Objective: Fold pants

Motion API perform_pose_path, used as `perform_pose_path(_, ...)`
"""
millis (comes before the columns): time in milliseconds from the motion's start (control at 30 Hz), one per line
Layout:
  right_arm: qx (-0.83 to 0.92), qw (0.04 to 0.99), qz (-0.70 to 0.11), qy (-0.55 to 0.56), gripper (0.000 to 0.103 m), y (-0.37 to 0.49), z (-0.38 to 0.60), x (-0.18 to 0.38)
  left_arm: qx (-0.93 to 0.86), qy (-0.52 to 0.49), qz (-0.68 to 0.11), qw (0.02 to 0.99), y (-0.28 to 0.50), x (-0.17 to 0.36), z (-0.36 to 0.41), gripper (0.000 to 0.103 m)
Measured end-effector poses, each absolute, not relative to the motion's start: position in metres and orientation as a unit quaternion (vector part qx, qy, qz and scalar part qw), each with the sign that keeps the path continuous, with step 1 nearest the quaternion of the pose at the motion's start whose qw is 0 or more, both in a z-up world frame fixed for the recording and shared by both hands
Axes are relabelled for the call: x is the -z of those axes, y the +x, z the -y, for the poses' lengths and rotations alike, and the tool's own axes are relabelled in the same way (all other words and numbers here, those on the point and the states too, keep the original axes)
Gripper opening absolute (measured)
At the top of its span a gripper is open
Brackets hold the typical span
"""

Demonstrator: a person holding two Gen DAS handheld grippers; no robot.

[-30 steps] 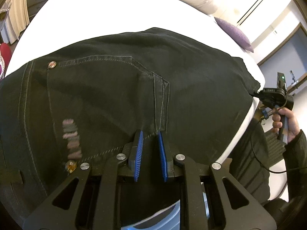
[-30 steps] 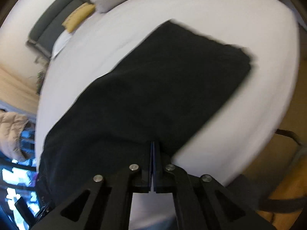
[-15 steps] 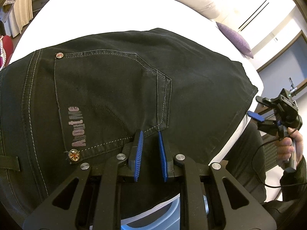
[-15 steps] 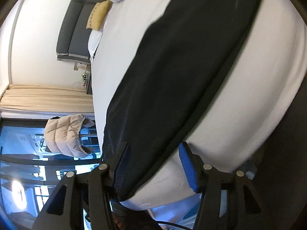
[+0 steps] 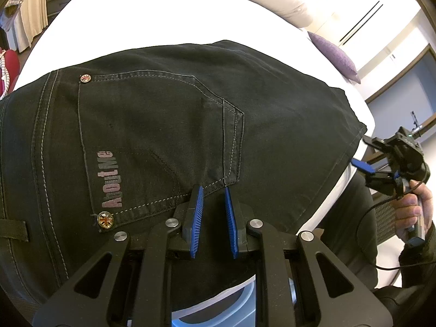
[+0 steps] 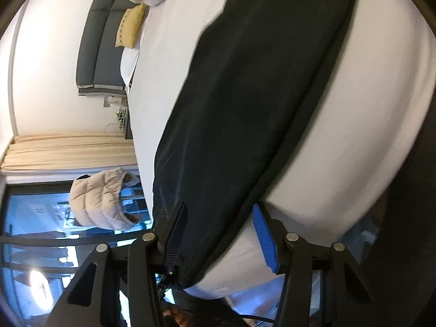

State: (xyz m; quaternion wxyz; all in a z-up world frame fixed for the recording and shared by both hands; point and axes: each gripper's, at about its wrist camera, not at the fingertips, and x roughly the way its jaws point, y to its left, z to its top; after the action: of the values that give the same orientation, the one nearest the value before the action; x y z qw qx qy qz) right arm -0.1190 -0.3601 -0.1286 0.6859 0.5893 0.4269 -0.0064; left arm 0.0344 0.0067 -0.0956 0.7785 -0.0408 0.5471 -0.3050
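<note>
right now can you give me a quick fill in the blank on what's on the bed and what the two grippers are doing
1. The pants lying on the white bed are ____ in colour.
2. The word printed on the back pocket reads ____.
3. The cushion at the far right of the bed is ____.
4. The right gripper has its jaws ____, with the pants' edge between them.

Missing words: black; AboutMe; purple; open
</note>
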Motion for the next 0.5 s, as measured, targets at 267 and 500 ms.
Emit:
perform_pose_path(267,-0.013,0.671,-0.435,0.6,0.054,-0.115,0.357,0.132,0.305,-0.041,-0.547,0.779,0.034,0.096,-0.007,0.016)
perform_pose_path(500,-0.025,0.651,-0.438,0.62,0.054,-0.112,0.348,0.147,0.305,-0.04,-0.546,0.779,0.034,0.096,-0.007,0.016)
